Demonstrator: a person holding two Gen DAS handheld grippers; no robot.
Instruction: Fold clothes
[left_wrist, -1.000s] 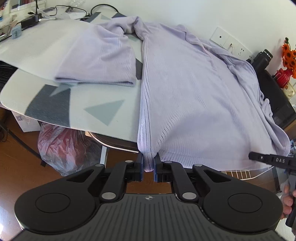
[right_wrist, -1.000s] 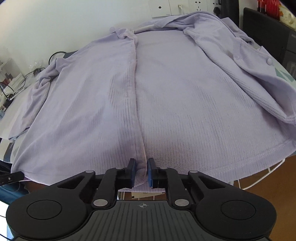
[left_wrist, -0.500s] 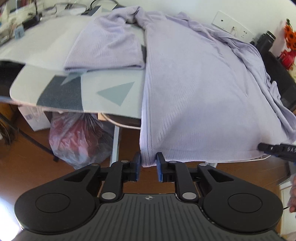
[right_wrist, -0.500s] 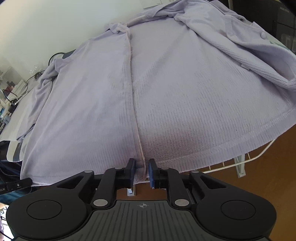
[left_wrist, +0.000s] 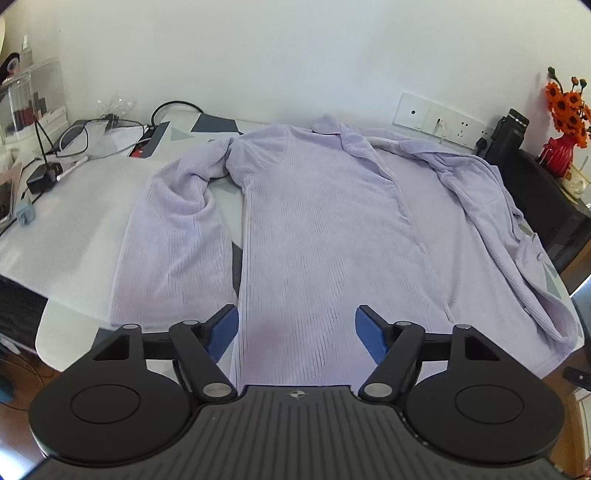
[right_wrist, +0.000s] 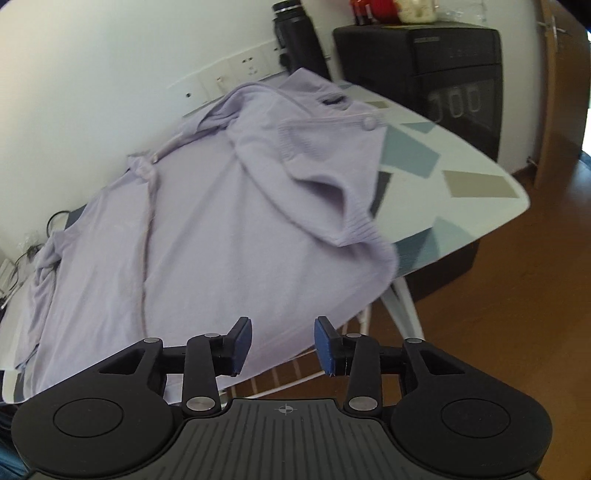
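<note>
Ahead of both pairs of fingers: one ironing board (right_wrist: 476, 206) with a pale cover patterned in grey and blue shapes, set against a white wall (left_wrist: 295, 55) above a brown wood floor (right_wrist: 517, 295). Spread flat across it, one lilac cardigan (left_wrist: 325, 236), hem nearest the fingers, collar at the far side by the wall sockets (left_wrist: 436, 118).

Left gripper (left_wrist: 296, 334): released, having just been opening, blue pads wide apart above the hem, nothing pinched between them. Right gripper (right_wrist: 283, 345): also let go, just been opening, narrower gap, cloth behind but not clamped.

Only in the left view: one sleeve lying beyond the left finger, cables (left_wrist: 92, 133) and clutter far left, orange flowers in a red vase (left_wrist: 563, 147) far right. Only in the right view: the board's tapered end past the right finger, a black appliance (right_wrist: 436, 74) with a lit display. In both: one dark bottle (left_wrist: 506, 133).
</note>
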